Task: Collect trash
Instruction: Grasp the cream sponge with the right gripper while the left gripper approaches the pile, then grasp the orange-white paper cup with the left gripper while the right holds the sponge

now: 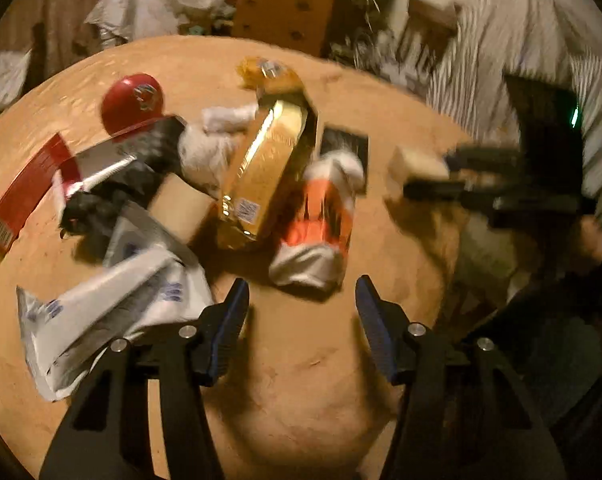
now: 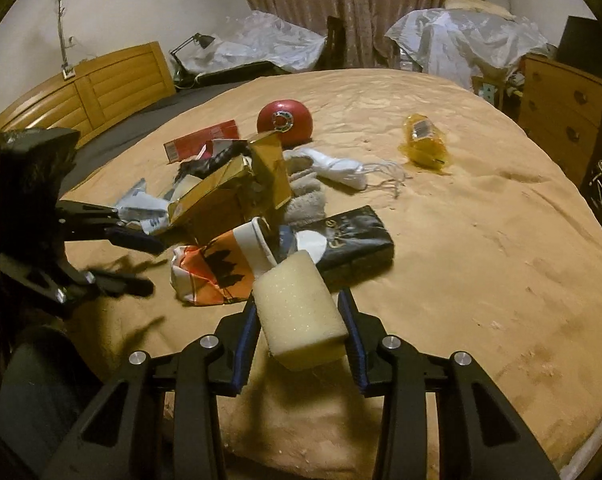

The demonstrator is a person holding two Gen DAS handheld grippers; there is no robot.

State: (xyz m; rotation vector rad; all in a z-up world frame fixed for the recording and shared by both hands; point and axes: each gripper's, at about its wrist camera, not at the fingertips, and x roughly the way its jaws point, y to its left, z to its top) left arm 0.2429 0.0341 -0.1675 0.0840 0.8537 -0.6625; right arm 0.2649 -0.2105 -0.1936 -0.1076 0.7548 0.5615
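Note:
A pile of trash lies on a tan bedspread (image 2: 481, 216). It holds a gold box (image 1: 261, 168), an orange and white bag (image 1: 321, 224), a white mailer (image 1: 101, 312), a black packet (image 2: 357, 236) and a red carton (image 1: 25, 192). My right gripper (image 2: 301, 312) is shut on a pale yellow sponge (image 2: 301, 316) and holds it above the bedspread, just in front of the pile; it shows in the left wrist view (image 1: 417, 178) too. My left gripper (image 1: 303, 304) is open and empty, just short of the orange bag; it also shows in the right wrist view (image 2: 149, 264).
A red ball (image 2: 285, 122) and a yellow wrapper (image 2: 425, 144) lie farther back on the bed. A white sock (image 2: 341, 168) lies beside the pile. A wooden dresser (image 2: 561, 112) stands to the right, a headboard (image 2: 81, 92) to the left.

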